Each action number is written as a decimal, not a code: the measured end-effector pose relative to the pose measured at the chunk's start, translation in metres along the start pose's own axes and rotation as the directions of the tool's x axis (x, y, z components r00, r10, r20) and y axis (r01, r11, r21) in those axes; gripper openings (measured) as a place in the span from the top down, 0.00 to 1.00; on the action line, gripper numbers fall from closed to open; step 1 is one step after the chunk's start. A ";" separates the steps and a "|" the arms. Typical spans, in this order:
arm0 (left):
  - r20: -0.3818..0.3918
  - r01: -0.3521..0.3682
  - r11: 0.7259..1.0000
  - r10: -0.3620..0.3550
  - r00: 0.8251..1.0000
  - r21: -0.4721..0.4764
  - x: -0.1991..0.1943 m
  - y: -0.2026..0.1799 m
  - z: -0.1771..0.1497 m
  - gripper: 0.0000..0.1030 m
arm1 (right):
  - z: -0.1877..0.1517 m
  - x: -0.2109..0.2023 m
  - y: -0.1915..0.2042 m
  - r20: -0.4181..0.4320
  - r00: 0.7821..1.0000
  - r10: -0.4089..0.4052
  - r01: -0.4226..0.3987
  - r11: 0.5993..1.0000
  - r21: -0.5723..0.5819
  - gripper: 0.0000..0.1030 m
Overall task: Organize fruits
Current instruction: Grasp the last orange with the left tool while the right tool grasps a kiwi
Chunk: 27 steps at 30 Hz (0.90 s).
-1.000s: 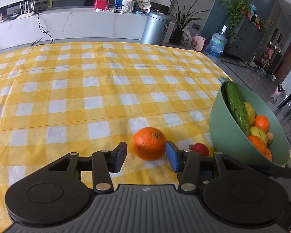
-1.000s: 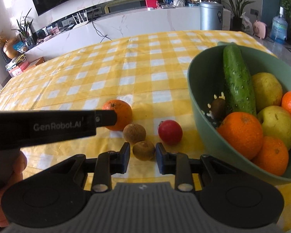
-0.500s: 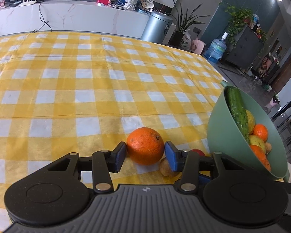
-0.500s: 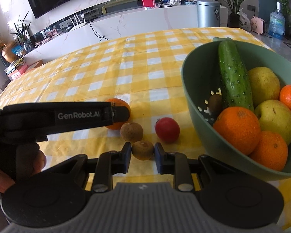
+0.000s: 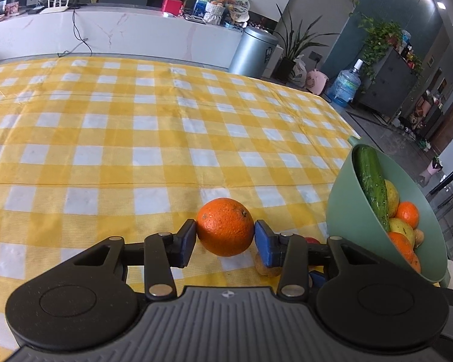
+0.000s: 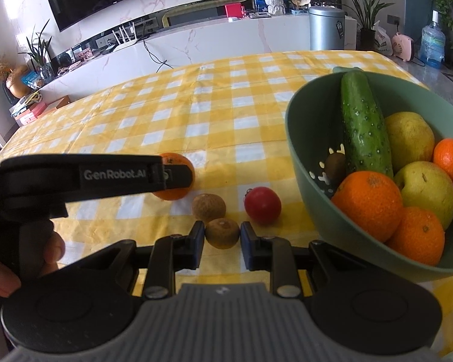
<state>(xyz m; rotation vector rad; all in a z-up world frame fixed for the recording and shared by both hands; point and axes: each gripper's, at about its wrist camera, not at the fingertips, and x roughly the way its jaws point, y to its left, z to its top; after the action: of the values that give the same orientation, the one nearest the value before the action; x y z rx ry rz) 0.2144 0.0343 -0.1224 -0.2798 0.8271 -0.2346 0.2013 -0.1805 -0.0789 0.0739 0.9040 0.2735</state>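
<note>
An orange (image 5: 225, 227) sits on the yellow checked tablecloth between the pads of my left gripper (image 5: 225, 238), which is shut on it. It also shows in the right wrist view (image 6: 178, 178), partly behind the left gripper's body. My right gripper (image 6: 222, 236) is shut on a brown kiwi (image 6: 222, 233) on the cloth. A second kiwi (image 6: 208, 207) and a red tomato (image 6: 262, 201) lie just beyond it. The green bowl (image 6: 299, 163) on the right holds a cucumber (image 6: 362, 126), oranges, pears and a kiwi.
The bowl (image 5: 344, 211) stands close to the table's right edge. The checked cloth (image 5: 136, 138) stretches far to the left and back. A white counter, a bin and plants stand beyond the table. A person's hand (image 6: 3, 271) holds the left gripper.
The left gripper's pads have closed in on the orange and now touch it. The right gripper's pads have closed onto the near kiwi. Both cameras shifted slightly forward.
</note>
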 end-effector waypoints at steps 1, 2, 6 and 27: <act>0.003 -0.005 1.000 0.005 1.000 0.003 -0.002 0.000 0.000 0.54 | 0.000 -0.001 0.000 0.004 1.000 0.002 -0.002 1.000 -0.001 0.79; 0.004 -0.011 1.000 0.011 1.000 0.005 -0.005 -0.001 0.000 0.54 | 0.000 -0.002 0.000 0.008 1.000 0.004 -0.004 1.000 -0.003 0.79; 0.002 -0.029 1.000 0.029 1.000 0.005 -0.016 -0.002 -0.002 0.54 | -0.002 -0.006 0.002 0.024 1.000 0.010 -0.010 1.000 -0.016 0.79; -0.003 -0.095 0.995 0.095 0.996 -0.008 -0.073 -0.023 -0.024 0.54 | -0.015 -0.067 0.007 0.142 0.989 0.036 -0.021 0.994 -0.107 0.79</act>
<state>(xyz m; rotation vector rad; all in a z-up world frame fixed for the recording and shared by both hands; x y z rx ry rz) 0.1462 0.0319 -0.0796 -0.2475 0.8420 -0.1428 0.1487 -0.1925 -0.0361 0.0092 0.7442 0.3375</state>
